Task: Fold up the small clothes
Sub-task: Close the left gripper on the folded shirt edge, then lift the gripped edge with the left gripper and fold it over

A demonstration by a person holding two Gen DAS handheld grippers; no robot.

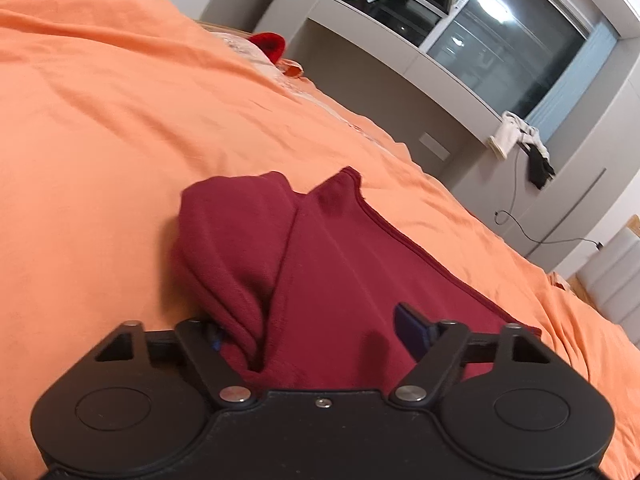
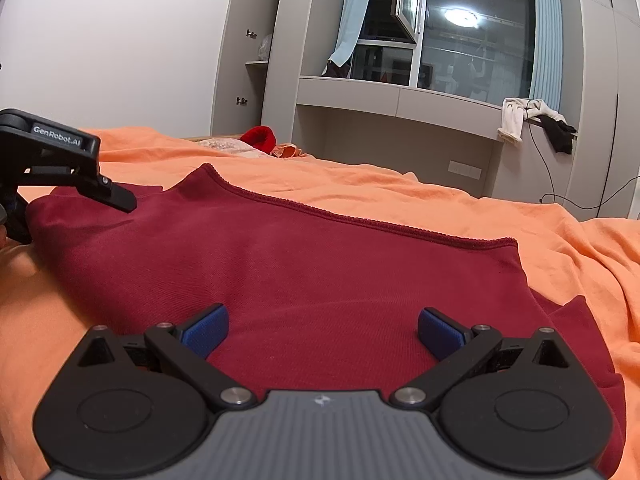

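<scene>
Dark-red knit garment (image 2: 304, 264) lies mid-frame on orange bed sheet (image 2: 400, 192); left tool (image 1: 316, 332) w/ fingers spread round a fold, right tool (image 2: 322, 330) released above, likely to smooth it.

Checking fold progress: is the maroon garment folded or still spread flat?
Partly folded. The maroon garment lies mostly flat on the orange bedsheet; by the left tool one side bunches into a fold.

Maroon top (image 2: 320, 272), prob. part-folded, on bed
</scene>
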